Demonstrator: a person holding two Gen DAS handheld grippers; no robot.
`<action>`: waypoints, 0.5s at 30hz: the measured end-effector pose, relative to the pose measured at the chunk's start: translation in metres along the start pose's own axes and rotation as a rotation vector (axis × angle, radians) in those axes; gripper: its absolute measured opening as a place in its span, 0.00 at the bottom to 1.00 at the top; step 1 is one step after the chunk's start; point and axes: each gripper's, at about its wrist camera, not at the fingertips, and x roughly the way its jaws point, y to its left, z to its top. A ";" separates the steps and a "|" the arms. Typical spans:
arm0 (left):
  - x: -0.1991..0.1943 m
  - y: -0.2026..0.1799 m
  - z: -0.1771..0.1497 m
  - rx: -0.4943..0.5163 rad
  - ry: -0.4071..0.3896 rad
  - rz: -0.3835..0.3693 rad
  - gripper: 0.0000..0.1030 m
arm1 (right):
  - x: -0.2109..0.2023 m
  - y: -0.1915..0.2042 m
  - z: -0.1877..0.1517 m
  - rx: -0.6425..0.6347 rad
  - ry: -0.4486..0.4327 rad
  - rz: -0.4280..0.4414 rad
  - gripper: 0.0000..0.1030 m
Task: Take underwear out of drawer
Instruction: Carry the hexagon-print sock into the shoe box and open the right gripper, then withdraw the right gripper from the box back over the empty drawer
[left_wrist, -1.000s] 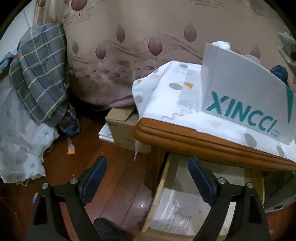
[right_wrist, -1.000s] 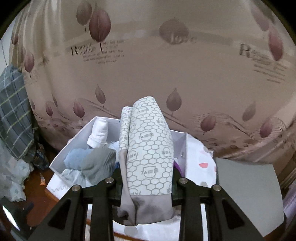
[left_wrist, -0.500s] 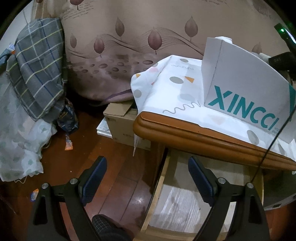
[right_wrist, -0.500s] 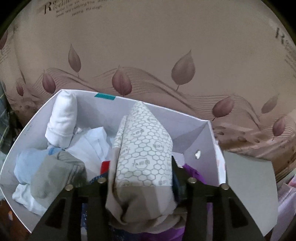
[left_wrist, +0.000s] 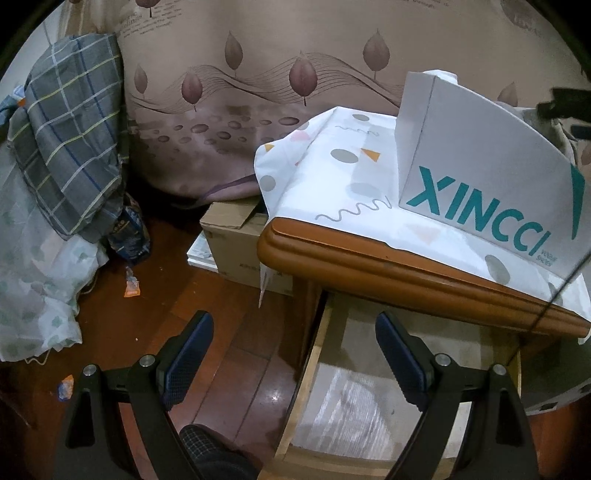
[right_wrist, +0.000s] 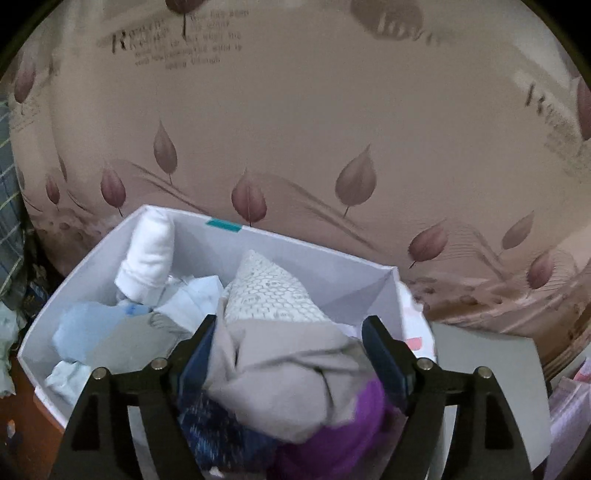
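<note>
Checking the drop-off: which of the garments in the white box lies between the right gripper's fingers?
The grey, honeycomb-print underwear, lying between the opening fingers of the right gripper; the white roll and pale blue piece lie further left.

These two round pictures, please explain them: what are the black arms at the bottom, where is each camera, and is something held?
A person holds one pair of tongs in each hand; a camera on each looks along its fingers. The left tongs stand open and empty above the pulled-out drawer. The right tongs are opening over the white box that stands on the cloth-covered cabinet top. The honeycomb-patterned underwear lies between them on other clothes in the box. It seems just released.
</note>
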 end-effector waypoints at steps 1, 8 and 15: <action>-0.001 -0.001 0.000 0.002 0.000 -0.001 0.85 | -0.012 -0.001 -0.002 -0.007 -0.027 -0.009 0.78; -0.004 -0.011 -0.006 0.036 -0.009 -0.002 0.85 | -0.096 -0.010 -0.028 0.015 -0.133 0.039 0.79; 0.000 -0.023 -0.014 0.069 0.013 -0.012 0.85 | -0.160 -0.013 -0.112 0.052 -0.154 0.107 0.80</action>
